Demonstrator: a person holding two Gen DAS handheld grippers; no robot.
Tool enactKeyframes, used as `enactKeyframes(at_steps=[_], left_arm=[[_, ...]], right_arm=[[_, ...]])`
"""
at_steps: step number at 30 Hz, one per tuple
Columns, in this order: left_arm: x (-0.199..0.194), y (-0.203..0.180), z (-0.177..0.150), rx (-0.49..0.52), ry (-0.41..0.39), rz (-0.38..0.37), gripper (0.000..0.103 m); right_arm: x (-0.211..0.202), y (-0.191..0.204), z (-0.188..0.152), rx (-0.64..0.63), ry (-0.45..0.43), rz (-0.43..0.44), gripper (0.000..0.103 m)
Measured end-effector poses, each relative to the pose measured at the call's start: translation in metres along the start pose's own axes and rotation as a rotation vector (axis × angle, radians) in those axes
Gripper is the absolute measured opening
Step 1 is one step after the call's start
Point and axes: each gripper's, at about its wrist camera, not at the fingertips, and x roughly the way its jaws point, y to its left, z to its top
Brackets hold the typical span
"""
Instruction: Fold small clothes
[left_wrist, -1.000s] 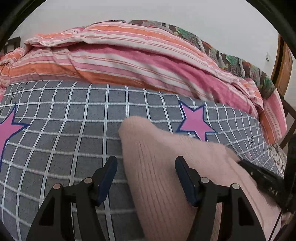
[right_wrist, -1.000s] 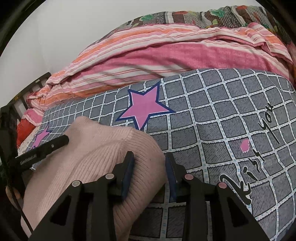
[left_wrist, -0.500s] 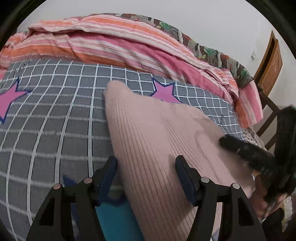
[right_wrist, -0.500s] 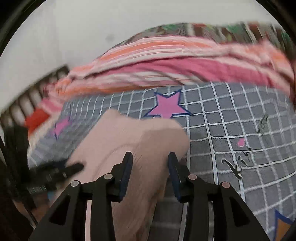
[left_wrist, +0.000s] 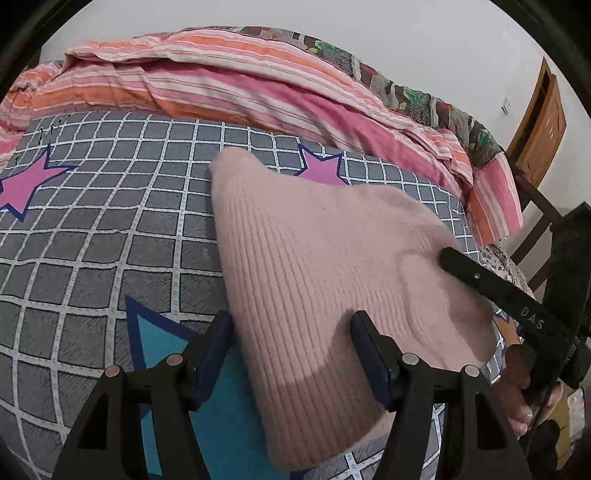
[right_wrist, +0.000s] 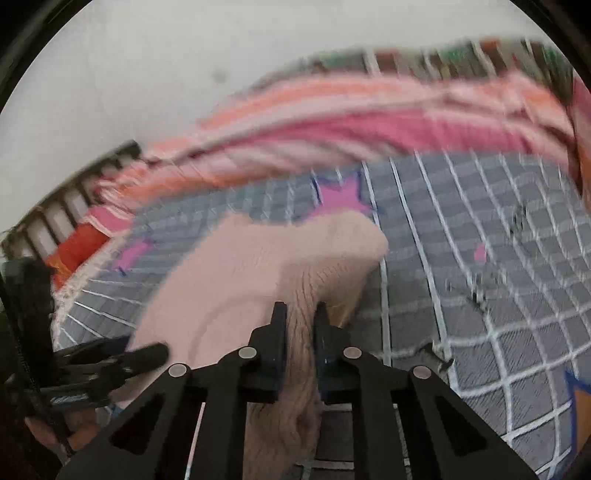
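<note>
Right gripper (right_wrist: 300, 325): jaws nearly closed, pinching a bunched fold of the pink knit (right_wrist: 258, 273). That view is motion-blurred, fine detail unreadable. Knit hangs down between the fingers and spreads away to the left over the sheet (right_wrist: 480, 295).

Left gripper (left_wrist: 291, 350): jaws wide apart, straddling the near edge of the knit (left_wrist: 314, 266). Left finger is just beside the fabric edge, over the sheet (left_wrist: 110, 221); right finger is over the fabric. Cannot tell if either pad touches it. Not gripping anything.

Knit lies on the grey grid sheet, ribbed side up, tapering to a rounded point at the far end near a pink star (left_wrist: 321, 170). In the left view, the right gripper (left_wrist: 450, 258) sits at its right edge.

Behind: striped pink-orange duvet (left_wrist: 221, 85) bunched along the wall (left_wrist: 369, 33). Wooden door (left_wrist: 543, 122) far right.
</note>
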Motion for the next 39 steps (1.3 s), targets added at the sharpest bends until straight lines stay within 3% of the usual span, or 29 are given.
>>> enactKeyframes(at_steps=[2,5,10,13,18,23,28,30,32,33,36,39], left_arm=[[0.002,-0.002,0.000,0.012,0.008,0.019,0.066],[0.003,-0.004,-0.001,0.021,0.015,0.026,0.066],[-0.004,-0.006,-0.001,0.041,0.014,0.036,0.066],[-0.014,-0.003,-0.006,0.058,0.012,0.025,0.066],[-0.039,-0.004,-0.025,0.137,0.003,0.016,0.065],[-0.047,-0.004,-0.041,0.135,0.027,-0.018,0.065],[-0.037,-0.015,-0.057,0.187,0.054,0.023,0.065],[-0.036,-0.016,-0.054,0.181,0.028,0.044,0.051],[-0.037,-0.014,-0.049,0.158,0.008,0.026,0.047],[-0.037,-0.012,-0.047,0.145,0.000,0.014,0.039],[-0.022,-0.007,-0.046,0.132,0.028,0.013,0.020],[-0.036,-0.005,-0.046,0.115,-0.036,-0.014,0.014]], right_arm=[[0.002,-0.006,-0.003,0.022,0.008,-0.016,0.013],[0.025,-0.011,-0.015,0.004,0.067,-0.114,0.012],[0.023,-0.003,-0.010,-0.022,0.070,-0.153,0.013],[0.020,0.001,-0.008,-0.038,0.076,-0.172,0.020],[0.004,-0.005,-0.006,0.039,0.082,-0.108,0.027],[0.002,0.001,-0.013,0.064,0.099,-0.071,0.028],[0.008,0.000,-0.016,0.082,0.105,-0.057,0.017],[0.005,-0.002,-0.014,0.086,0.096,-0.038,0.015],[0.000,-0.003,-0.011,0.092,0.079,-0.021,0.013],[-0.003,-0.004,-0.010,0.097,0.067,-0.009,0.013],[-0.005,-0.010,-0.010,0.137,0.056,0.020,0.012],[-0.001,-0.011,-0.012,0.138,0.056,-0.011,0.011]])
